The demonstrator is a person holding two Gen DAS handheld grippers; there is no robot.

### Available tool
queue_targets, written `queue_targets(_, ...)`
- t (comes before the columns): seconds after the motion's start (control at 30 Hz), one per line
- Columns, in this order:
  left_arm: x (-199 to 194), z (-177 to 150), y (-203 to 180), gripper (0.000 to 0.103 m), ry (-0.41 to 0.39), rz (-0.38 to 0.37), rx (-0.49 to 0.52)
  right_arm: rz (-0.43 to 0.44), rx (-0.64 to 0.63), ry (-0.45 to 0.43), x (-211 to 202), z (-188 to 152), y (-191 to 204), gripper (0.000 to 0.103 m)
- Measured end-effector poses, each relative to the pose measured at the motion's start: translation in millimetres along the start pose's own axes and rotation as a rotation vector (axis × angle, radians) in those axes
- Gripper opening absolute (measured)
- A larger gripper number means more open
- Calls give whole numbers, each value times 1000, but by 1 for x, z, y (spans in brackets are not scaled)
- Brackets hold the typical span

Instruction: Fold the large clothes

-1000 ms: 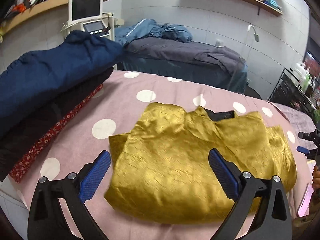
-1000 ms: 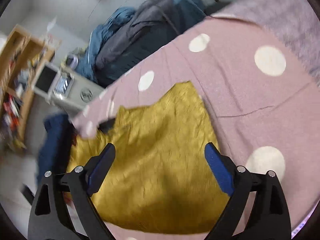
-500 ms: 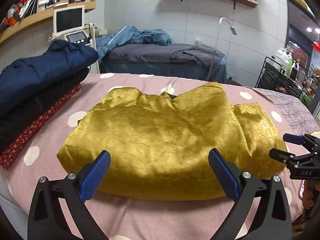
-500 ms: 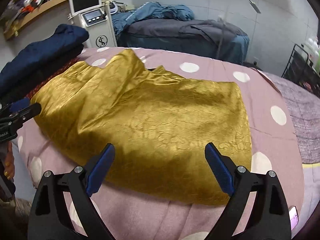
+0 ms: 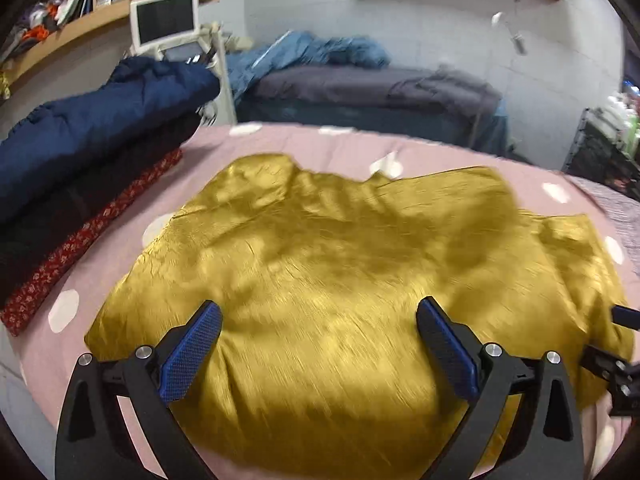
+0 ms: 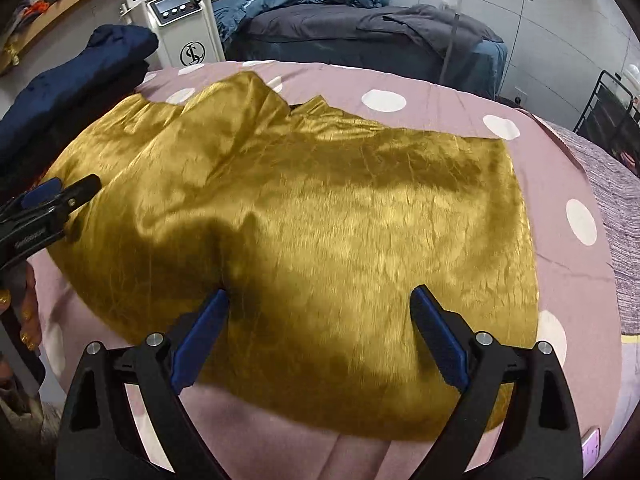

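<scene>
Your left gripper (image 5: 318, 344) hangs over the near-left part of the gold garment (image 5: 352, 280), jaws wide, nothing between the pads. On your far left a stack of folded clothes (image 5: 80, 168) sits on the pink dotted bedspread (image 5: 132, 216), navy on top, black under it, red floral at the bottom, just beside the garment's left edge. The garment lies crumpled and spread across the middle of the bedspread, its collar end toward the far side. Your right gripper (image 6: 320, 326) hovers over the garment's near edge, jaws opening and almost at full spread, with cloth below them but not pinched. Beyond the bedspread stand a white machine (image 6: 176, 12) and a dark bed (image 6: 360, 36).
</scene>
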State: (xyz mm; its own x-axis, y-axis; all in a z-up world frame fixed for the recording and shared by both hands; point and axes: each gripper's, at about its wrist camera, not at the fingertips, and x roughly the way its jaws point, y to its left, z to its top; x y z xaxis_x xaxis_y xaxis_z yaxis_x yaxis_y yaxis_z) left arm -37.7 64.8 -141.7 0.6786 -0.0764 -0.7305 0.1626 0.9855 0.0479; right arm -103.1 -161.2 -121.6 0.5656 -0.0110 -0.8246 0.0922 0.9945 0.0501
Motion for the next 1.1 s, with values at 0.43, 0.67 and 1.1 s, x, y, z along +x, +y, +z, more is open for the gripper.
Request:
queue_targets(0.43,82,20,11,98,193,16,-25,60,92,145,68,18,-14,98)
queue_targets(0.67,84,16,8,98,173,38,-4,47,84,113,70,17,-11,99)
queue_targets(1.1,63,13,0,98,184,57,61,28,147,99,50,9,-14,98)
